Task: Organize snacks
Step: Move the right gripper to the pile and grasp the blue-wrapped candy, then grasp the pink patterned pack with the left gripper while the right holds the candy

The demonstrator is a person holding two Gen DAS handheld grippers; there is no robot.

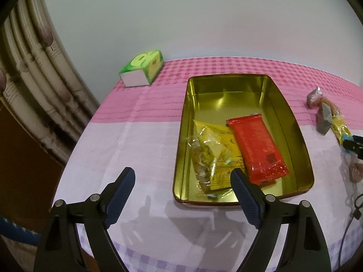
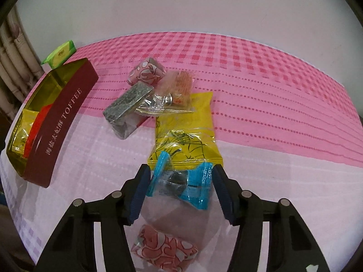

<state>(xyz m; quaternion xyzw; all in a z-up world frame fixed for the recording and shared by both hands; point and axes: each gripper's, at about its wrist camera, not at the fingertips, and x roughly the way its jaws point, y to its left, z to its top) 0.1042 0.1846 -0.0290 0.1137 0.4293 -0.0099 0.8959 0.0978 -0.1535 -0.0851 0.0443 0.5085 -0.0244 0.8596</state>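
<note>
Left gripper [image 1: 182, 176]: jaws wide apart, holding nothing, above the cloth beside the tin [image 1: 304, 145]
Tin: holds a yellow packet [image 1: 213, 149] and a red packet [image 1: 256, 147]
Right gripper [image 2: 181, 176]: jaws partly open around the blue candy [image 2: 181, 182]; contact unclear
Advice: close on its middle, not its twisted ends

Your right gripper [image 2: 181, 179] spread around the blue candy [image 2: 181, 184], pads beside its wrapper ends, yellow packet [image 2: 185, 129] just beyond, pink patterned sweet [image 2: 163, 246] beneath your fingers, toffee tin [image 2: 61, 122] at left on the checked cloth [image 2: 272, 86].
</note>
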